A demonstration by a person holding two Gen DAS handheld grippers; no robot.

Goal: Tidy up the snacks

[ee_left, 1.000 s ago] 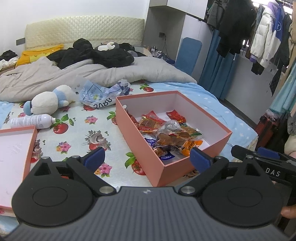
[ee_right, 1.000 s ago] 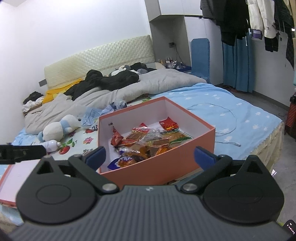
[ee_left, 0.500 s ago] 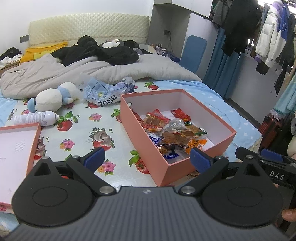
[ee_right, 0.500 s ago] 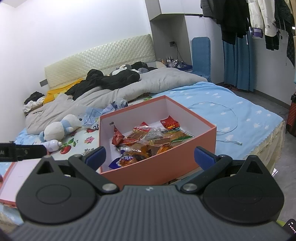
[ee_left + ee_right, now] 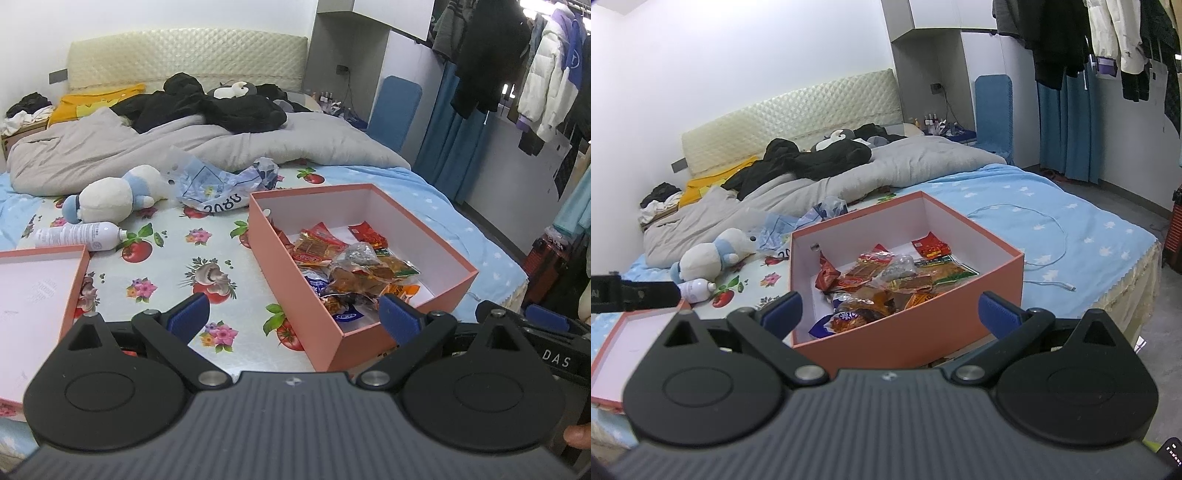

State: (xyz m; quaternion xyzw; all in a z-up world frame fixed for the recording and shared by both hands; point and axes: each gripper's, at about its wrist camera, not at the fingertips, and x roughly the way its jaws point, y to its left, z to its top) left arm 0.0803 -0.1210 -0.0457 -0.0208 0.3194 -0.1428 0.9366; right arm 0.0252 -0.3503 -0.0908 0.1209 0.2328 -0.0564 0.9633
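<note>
- The left tongs (image 5: 293, 314) are spread wide and hold nothing. They hang over the near edge of the bed (image 5: 221, 266), above its shiny sheet with tomatoes and flowers.
- The right tongs (image 5: 890, 312) are spread wide too, with nothing between their blue tips. They point at the near wall of the big pink cardboard box (image 5: 923, 332).
- In the left view the right tongs poke in at the right edge, and white letters on them read "DAS".
- The pink box sits near the foot of the bed, by its near edge, with its top open. I think it is open so the snacks can be reached and sorted.
- The snacks (image 5: 886, 280) are the task's thing. They are small crinkly packets, red, orange, silver and blue, heaped inside the box by its near wall. The far half of the box floor is bare.
- The print on the packets is too small to read.
- The flat pink box lid (image 5: 37, 295) lies open side up at the near left edge of the bed, well apart from the box. I guess it was put there to be out of the way.
- A white spray bottle (image 5: 79, 234) lies on its side just past the lid, and a white and blue plush toy (image 5: 110, 195) lies behind it.
- A crumpled blue and white plastic bag (image 5: 221, 184) lies near the box's far left corner. Its dark writing is upside down and I cannot read it for sure.
- A thin white cable (image 5: 1049, 243) loops on the blue star sheet to the right of the box.
</note>
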